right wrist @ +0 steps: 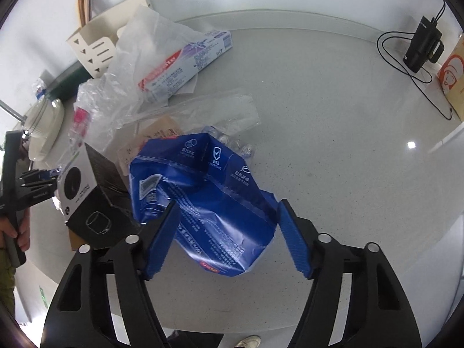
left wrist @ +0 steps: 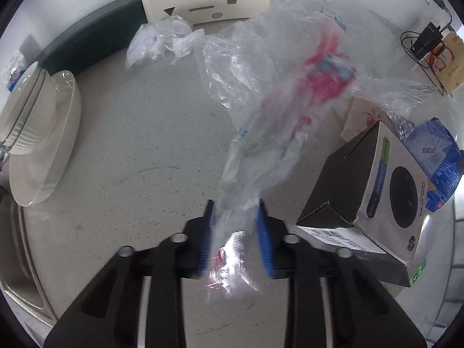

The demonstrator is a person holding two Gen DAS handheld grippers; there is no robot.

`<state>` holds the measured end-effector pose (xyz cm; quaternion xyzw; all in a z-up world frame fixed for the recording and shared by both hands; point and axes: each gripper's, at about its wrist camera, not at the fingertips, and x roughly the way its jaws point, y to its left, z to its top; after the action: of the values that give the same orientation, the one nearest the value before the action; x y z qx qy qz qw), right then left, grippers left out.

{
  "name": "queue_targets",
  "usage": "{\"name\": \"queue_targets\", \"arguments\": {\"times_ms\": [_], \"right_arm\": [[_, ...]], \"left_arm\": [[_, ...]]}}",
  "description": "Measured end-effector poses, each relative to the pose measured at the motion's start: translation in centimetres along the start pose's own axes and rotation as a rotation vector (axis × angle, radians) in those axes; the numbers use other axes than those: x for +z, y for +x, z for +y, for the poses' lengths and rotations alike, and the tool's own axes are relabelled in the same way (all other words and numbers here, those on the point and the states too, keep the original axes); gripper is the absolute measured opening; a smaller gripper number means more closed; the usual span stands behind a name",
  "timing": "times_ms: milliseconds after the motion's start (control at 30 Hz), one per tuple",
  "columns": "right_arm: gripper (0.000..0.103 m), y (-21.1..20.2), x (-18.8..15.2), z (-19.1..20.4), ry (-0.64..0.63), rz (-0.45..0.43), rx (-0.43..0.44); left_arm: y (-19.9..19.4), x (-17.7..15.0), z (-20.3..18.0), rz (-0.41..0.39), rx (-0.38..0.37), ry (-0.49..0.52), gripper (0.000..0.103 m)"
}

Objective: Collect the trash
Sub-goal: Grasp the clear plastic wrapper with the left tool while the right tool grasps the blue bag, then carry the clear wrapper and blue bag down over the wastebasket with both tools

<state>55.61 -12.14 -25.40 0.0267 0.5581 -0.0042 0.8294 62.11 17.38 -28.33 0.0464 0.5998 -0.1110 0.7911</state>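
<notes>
trash clutters the tabletop (right wrist: 333,92). left hand-held gripper (left wrist: 236,232) pinches a clear plastic bag (left wrist: 275,87) trailing toward 1 o'clock; right hand-held gripper (right wrist: 229,232), half spread, straddles the blue pouch (right wrist: 208,197) without pressing. squeeze firmly on its crumpled middle, then lift.

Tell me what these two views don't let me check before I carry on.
- Left wrist: clear plastic bag between the left gripper pads is motion-blurred; its red contents are unreadable.
- Left wrist: blue packet is cut off by the lens edge.
- Right wrist: whether the right gripper pads touch the blue packet; a gap shows at one pad.
- Right wrist: brown paper lies mostly under plastic.
</notes>
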Motion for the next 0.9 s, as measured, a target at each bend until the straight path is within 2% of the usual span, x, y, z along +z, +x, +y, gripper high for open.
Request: {"name": "queue_targets", "arguments": {"times_ms": [100,167,233,300,533,733,900], "right_arm": [[0.026,0.5,-0.1,-0.4,0.013,0.021,0.008],[0.018,0.6,-0.3,-0.6,0.016,0.024,0.01],[0.015,0.6,-0.5,-0.6,0.009,0.025,0.011],[0.009,0.5,-0.8,-0.6,-0.002,0.019,0.014],[0.004,-2.4,-1.8,-0.4,-0.03,-0.043,0.043],[0.004,-7.3,-3.3,-0.7,-0.076,-0.12,0.084],[0.004,-11.5,-5.5,-1.5,-0.12,-0.19,0.107]], "left_arm": [[-0.7,-0.2,-0.3,-0.014,-0.015,0.001,0.013],[-1.4,-0.5,-0.3,-0.026,-0.022,-0.012,0.011],[-2.1,-0.9,-0.3,-0.04,-0.02,-0.028,0.011],[-2.8,-1.3,-0.2,-0.051,-0.018,-0.043,0.01],[-6.5,-3.5,-0.5,-0.091,0.012,-0.095,0.009],[-11.8,-6.3,-0.7,-0.157,0.023,-0.152,0.008],[-15.8,-9.5,-2.9,-0.209,0.033,-0.194,0.008]]}}
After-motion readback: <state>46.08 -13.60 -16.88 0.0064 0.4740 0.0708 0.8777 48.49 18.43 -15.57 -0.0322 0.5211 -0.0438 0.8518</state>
